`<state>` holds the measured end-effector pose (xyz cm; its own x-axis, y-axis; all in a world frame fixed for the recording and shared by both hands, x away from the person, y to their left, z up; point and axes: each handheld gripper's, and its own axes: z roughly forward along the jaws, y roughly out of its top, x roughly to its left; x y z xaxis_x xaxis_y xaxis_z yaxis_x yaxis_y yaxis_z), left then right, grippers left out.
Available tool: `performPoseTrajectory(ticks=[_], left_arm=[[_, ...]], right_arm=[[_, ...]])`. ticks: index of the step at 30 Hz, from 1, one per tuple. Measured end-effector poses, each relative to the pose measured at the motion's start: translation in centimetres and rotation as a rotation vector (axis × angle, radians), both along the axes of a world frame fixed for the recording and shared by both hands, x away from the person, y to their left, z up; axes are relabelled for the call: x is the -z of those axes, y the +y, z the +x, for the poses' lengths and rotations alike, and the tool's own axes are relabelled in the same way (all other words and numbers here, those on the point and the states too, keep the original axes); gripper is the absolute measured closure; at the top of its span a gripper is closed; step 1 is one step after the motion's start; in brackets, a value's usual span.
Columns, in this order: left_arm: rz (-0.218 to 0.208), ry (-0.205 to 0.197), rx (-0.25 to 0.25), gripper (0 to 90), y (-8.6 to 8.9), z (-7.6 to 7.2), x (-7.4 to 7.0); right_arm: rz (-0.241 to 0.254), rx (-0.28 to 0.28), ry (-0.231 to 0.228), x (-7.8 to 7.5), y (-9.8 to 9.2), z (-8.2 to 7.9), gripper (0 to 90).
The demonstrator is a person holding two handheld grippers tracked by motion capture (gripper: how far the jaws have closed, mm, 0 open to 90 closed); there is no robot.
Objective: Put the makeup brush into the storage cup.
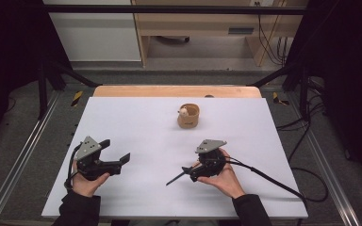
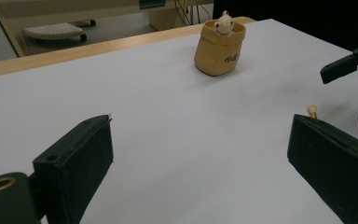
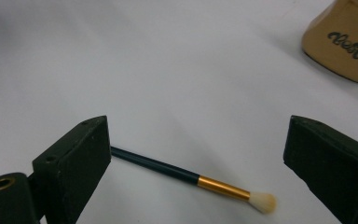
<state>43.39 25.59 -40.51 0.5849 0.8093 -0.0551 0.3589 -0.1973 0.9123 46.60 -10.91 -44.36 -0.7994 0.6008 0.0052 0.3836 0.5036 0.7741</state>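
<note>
Makeup brush (image 3: 186, 177) lies flat on table btwn the wide-apart jaws of right gripper (image 3: 193, 158), long axis running 10-to-4 o'clock, bristles at 4; left gripper (image 1: 115, 151) also open, farther off.

Dark-handled brush (image 3: 186, 176) with gold band, white bristles; tan pouch (image 3: 345, 44).

tan pouch (image 1: 188, 117) with a small pale figure (image 1: 183, 111) inside, upright on white table (image 1: 136, 117), dark lettering on its side
</note>
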Motion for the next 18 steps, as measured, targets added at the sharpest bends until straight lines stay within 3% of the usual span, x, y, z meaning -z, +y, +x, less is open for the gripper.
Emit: performPoseTrajectory(ticks=[5,6,12,18], left_arm=[[0.001,-0.001,0.001,6.4,0.0,0.0,0.0],[0.000,-0.002,-0.001,6.4,0.1,0.0,0.0],[0.006,0.000,-0.003,6.5,0.1,0.0,0.0],[0.014,0.001,0.000,6.5,-0.1,0.1,0.0]], right_arm=[[-0.027,-0.025,0.032,0.9,0.8,0.1,9.5],[-0.057,-0.026,0.043,1.5,1.0,0.2,9.9],[-0.070,-0.038,0.066,2.3,1.4,0.4,10.5],[-0.122,-0.069,0.089,3.4,1.7,0.5,12.2]])
